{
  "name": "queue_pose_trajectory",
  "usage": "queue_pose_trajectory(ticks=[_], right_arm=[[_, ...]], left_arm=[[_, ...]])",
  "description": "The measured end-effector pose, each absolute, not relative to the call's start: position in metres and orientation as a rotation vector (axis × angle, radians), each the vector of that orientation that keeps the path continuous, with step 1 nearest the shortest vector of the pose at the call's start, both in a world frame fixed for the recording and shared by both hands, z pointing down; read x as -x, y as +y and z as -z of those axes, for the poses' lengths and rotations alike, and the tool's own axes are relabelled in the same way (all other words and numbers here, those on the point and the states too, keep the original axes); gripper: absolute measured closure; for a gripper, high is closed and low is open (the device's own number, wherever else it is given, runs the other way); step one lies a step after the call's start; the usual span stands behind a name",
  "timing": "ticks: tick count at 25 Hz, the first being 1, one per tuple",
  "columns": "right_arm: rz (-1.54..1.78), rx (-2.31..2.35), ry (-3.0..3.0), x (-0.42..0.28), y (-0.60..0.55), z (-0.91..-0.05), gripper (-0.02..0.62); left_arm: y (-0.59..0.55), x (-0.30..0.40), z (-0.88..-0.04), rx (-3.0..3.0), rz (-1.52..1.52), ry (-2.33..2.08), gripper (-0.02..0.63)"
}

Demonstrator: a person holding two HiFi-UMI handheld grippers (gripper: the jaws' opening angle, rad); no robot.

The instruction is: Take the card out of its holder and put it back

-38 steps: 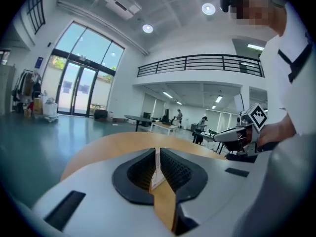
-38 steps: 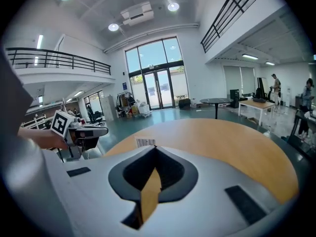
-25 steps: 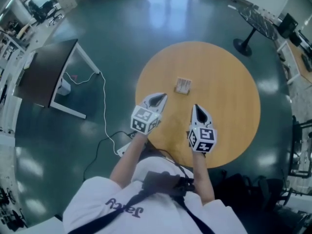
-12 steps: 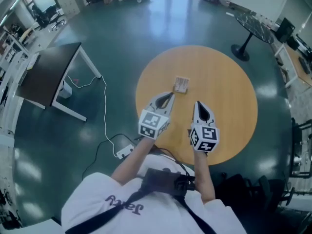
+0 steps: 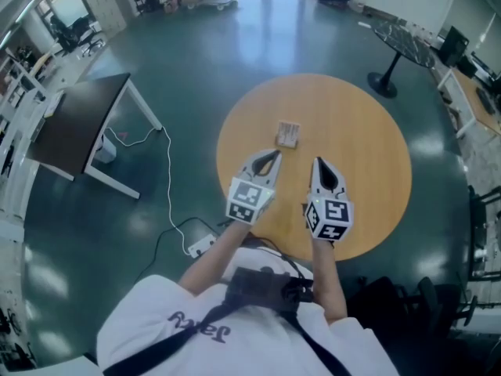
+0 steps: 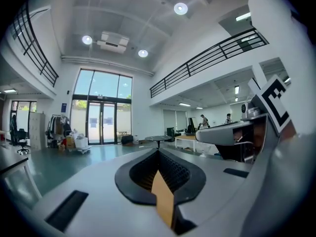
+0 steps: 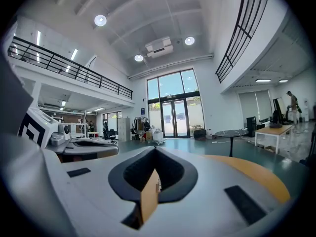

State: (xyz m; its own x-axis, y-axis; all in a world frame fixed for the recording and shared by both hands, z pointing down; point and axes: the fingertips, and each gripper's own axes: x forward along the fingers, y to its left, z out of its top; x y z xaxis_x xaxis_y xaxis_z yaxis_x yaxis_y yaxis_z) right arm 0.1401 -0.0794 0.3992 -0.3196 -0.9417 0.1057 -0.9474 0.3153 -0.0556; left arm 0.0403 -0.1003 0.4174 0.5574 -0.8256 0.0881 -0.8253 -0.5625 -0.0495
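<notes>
Head view: the card holder point(image 5: 288, 134) lies on the tabletop point(image 5: 368, 155) ahead of the jaws, handy to reach. The left gripper point(image 5: 269, 157) and right gripper point(image 5: 317, 165) have their jaws together, empty.

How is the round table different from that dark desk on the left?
The round table is orange wood and circular; the dark desk is near-black and rectangular. The round table carries the card holder; the dark desk's top looks bare. Both stand on the teal floor.

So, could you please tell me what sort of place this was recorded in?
Probably a large double-height office or lab hall: a railed mezzanine, tall glass entrance doors, and a round wooden table on a glossy green floor.
</notes>
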Motion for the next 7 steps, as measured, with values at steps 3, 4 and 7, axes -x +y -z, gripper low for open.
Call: queue_pose_trajectory(ticks=[3, 4, 7], right_arm=[[-0.168, -1.814, -2.506, -0.1443, -0.0765, -0.3979, 0.578], [-0.167, -1.818, -2.507, -0.1457, -0.0751, -0.3970, 0.578], [-0.160, -1.825, -2.509, -0.1486, -0.0707, -0.3949, 0.578]], left_arm=[[-0.0988, -0.0433, -0.4158, 2.780, 0.168, 1.459, 0.595], [-0.0978, -0.0443, -0.4147, 2.782, 0.166, 1.456, 0.595], [-0.0938, -0.0459, -0.4122, 2.785, 0.156, 1.455, 0.595]])
